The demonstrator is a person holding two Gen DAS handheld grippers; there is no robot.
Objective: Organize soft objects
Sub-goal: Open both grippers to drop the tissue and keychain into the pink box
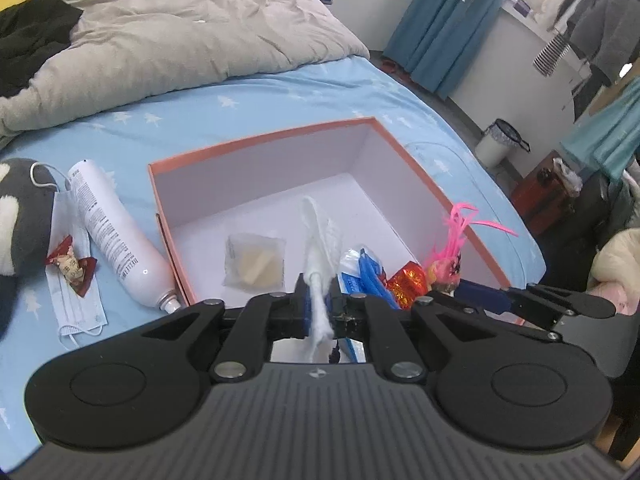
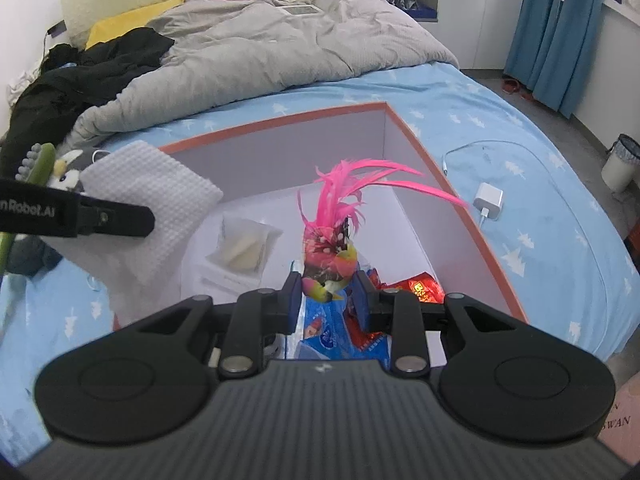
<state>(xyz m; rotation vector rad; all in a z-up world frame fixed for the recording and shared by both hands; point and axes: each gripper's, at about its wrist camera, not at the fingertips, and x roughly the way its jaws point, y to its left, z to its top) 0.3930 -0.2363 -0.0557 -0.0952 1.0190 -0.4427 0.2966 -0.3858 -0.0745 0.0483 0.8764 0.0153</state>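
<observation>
Plush toy, face mask, spray can on sheet left of box. L gripper clamps white cloth over box. R gripper – jaws narrow, pinching pink-feathered toy above box w/ snack packets.

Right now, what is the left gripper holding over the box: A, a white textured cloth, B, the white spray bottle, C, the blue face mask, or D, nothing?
A: the left gripper is shut on the white cloth, which hangs above the orange-rimmed box; the spray bottle and face mask lie on the bed.
</observation>
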